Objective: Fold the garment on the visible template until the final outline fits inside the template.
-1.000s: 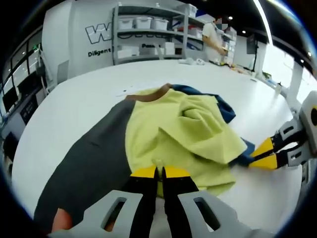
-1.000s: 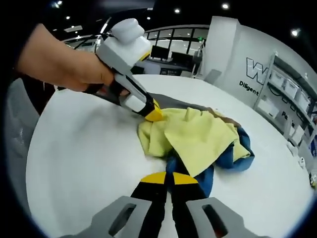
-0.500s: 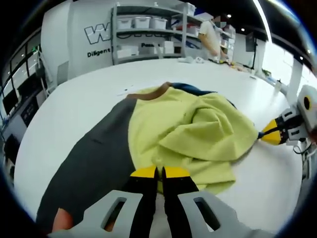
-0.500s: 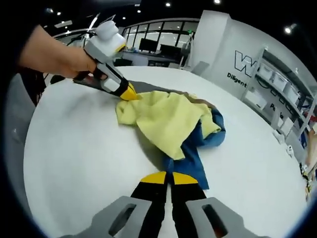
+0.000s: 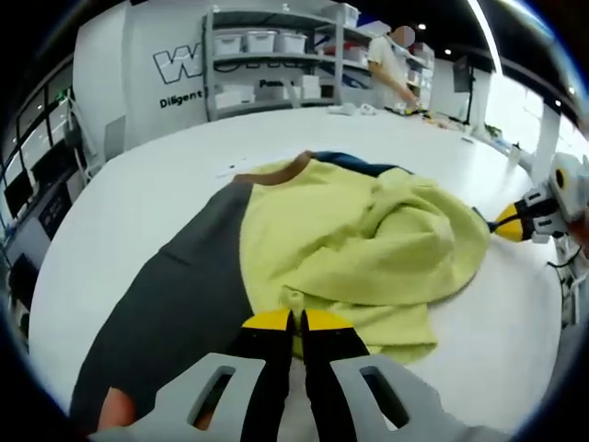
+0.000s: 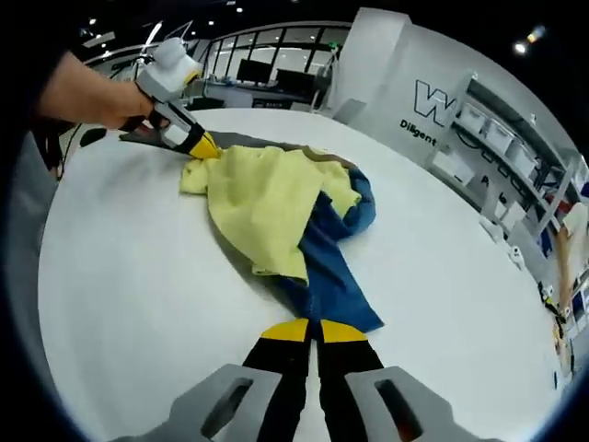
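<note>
A yellow-green garment point(image 5: 359, 244) with a brown collar point(image 5: 276, 175) and a blue part point(image 6: 331, 281) lies bunched on the white round table point(image 5: 138, 175), partly over a dark grey template point(image 5: 175, 285). My left gripper point(image 5: 294, 319) is shut on the garment's yellow near edge. The right gripper view shows that left gripper point(image 6: 201, 147) in a hand at the garment's far corner. My right gripper point(image 6: 318, 330) is shut on the tip of the blue part. From the left, the right gripper point(image 5: 506, 222) sits off the garment's right side.
Shelves with white bins point(image 5: 267, 55) and a lettered wall stand beyond the table, and a person point(image 5: 386, 60) works at the back. The template's strip point(image 6: 248, 140) pokes out past the garment. Bare table point(image 6: 129, 276) surrounds the cloth.
My right gripper has drawn away from the left one, pulling the blue part out long and straight. The yellow fold has spread wider. The left gripper has kept its hold.
</note>
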The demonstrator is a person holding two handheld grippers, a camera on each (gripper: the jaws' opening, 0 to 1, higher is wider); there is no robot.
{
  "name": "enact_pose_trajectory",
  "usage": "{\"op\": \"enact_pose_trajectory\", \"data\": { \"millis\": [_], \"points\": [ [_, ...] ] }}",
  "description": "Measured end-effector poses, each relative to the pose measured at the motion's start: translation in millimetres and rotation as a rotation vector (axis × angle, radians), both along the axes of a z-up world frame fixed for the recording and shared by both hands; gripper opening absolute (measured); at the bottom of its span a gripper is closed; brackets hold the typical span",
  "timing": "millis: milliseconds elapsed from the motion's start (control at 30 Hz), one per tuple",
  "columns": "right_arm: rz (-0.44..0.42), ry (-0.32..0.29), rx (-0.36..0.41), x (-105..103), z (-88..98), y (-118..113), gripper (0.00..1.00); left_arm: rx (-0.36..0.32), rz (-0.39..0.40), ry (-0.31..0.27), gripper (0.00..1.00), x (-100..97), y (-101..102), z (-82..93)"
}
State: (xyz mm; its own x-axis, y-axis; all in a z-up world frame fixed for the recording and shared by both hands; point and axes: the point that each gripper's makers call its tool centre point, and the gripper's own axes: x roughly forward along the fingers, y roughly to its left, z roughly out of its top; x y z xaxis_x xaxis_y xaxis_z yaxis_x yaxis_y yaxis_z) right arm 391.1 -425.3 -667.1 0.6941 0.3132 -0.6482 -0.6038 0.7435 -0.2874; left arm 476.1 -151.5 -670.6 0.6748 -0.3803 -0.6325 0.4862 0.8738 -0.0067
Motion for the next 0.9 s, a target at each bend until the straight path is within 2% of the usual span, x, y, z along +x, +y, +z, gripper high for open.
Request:
{"op": "enact_pose_trajectory", "data": {
  "millis": [633, 900],
  "points": [
    [-0.186, 0.019, -0.057, -22, -3.2, -101, 0.00, 0.021, -0.008, -0.001, 0.00, -6.9, 6, 2.6],
    [-0.311, 0.013, -0.060, -24, -1.7, -151, 0.00, 0.029, -0.017, -0.001, 0.00, -11.5, 9, 4.0]
  ]
}}
